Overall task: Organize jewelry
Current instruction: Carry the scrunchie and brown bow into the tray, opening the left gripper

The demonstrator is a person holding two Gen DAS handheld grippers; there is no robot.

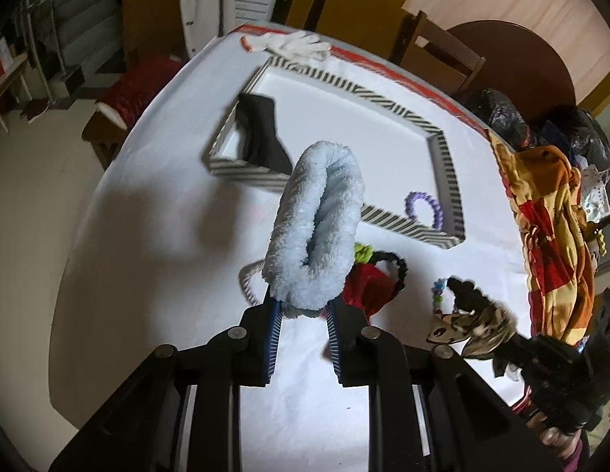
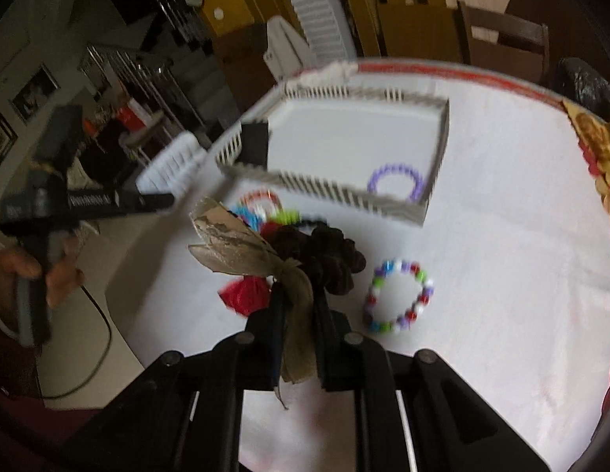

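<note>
the left gripper is clenched on a fluffy light-blue scrunchie, which stands up from between the blue ribbed pads and hides part of the striped tray beyond it. the tray lies ahead of the tool on the white tablecloth. inside it, a black folded item sits in the far-left corner and a purple bead bracelet in the near-right corner. just ahead of the left fingers, partly behind the scrunchie, lies a small heap: a red piece, a lime-green piece and a black braided loop. a white glove lies past the tray at the far table edge.

the right gripper is grasping a dark brown scrunchie with a beige bow; the bow ribbon runs down between the fingers, and the brown ruffle bulges just ahead of the tips. to the right of this tool, a multicolour bead bracelet lies flat on the cloth, apart from the fingers. the heap of coloured pieces lies ahead-left, between the tool and the tray's near wall. far left in this view, a hand grips the left tool's handle. the right view is blurred.
</note>
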